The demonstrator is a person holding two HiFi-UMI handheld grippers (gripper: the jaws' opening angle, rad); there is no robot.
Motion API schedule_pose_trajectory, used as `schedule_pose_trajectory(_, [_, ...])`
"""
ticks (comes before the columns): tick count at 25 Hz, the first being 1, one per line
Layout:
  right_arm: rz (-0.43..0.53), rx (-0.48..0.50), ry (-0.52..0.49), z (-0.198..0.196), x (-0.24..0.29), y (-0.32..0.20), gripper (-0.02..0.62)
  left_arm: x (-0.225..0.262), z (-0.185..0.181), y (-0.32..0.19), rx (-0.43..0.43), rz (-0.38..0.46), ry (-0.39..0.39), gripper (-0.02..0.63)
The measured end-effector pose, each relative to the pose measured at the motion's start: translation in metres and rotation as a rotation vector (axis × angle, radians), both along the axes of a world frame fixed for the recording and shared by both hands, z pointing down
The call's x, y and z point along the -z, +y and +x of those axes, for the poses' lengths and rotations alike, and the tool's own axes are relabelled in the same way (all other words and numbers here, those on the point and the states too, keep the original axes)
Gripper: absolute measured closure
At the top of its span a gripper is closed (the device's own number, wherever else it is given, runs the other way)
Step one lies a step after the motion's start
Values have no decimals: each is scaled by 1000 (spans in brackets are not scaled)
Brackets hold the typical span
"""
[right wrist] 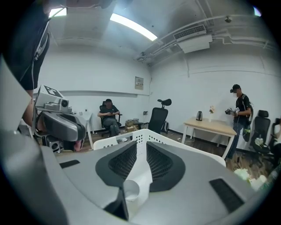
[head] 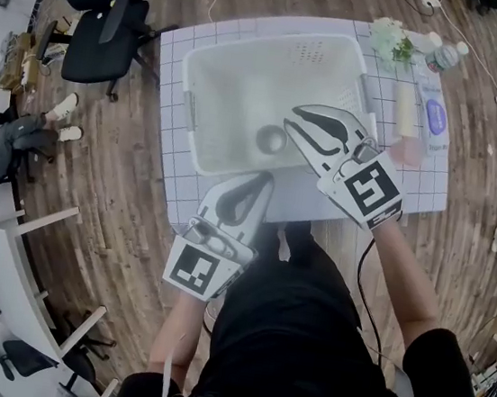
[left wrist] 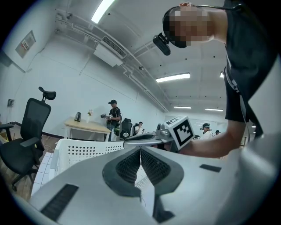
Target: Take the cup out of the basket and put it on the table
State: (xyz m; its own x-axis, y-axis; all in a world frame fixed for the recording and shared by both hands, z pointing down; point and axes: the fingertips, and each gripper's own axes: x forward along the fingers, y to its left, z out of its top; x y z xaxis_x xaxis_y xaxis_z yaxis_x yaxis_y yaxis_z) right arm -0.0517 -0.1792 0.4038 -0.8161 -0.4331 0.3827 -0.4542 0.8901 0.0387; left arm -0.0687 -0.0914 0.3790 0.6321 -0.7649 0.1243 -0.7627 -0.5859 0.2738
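Gridded table (head: 418, 188) carried the white basket (head: 322, 56), and the cup (head: 271, 139) sat on the basket's floor, just under and beside the tips of your right claw (head: 293, 119). That claw reached in over the basket with its jaws spread and its pads off the cup. Your left claw (head: 262, 181) hung nearer you, at the basket's near rim, its jaws pressed together on nothing.

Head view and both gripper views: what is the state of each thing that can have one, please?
cup: inside the basket, looks upright, not gripped.
basket: on the table, cup inside.
right gripper: open, jaws pointed at the cup.
left gripper: shut, empty, at the basket's near edge.
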Motion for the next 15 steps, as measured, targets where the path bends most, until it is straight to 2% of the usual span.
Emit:
schedule_pose_trajectory(4, [-2, 33, 37, -2, -8, -17, 496, 5, 2, -7, 13, 20, 39, 595])
schedule_pose_trajectory(8, [-10, 72, 69, -7, -18, -32, 483, -1, 3, -9, 17, -38, 35, 595])
schedule_pose_trajectory(13, [-48, 132, 100, -15, -33, -47, 468, 3, 3, -16, 21, 26, 50, 595])
schedule_pose_trajectory(15, [-66, 157, 126, -18, -42, -51, 460, -1, 4, -16, 20, -7, 43, 595])
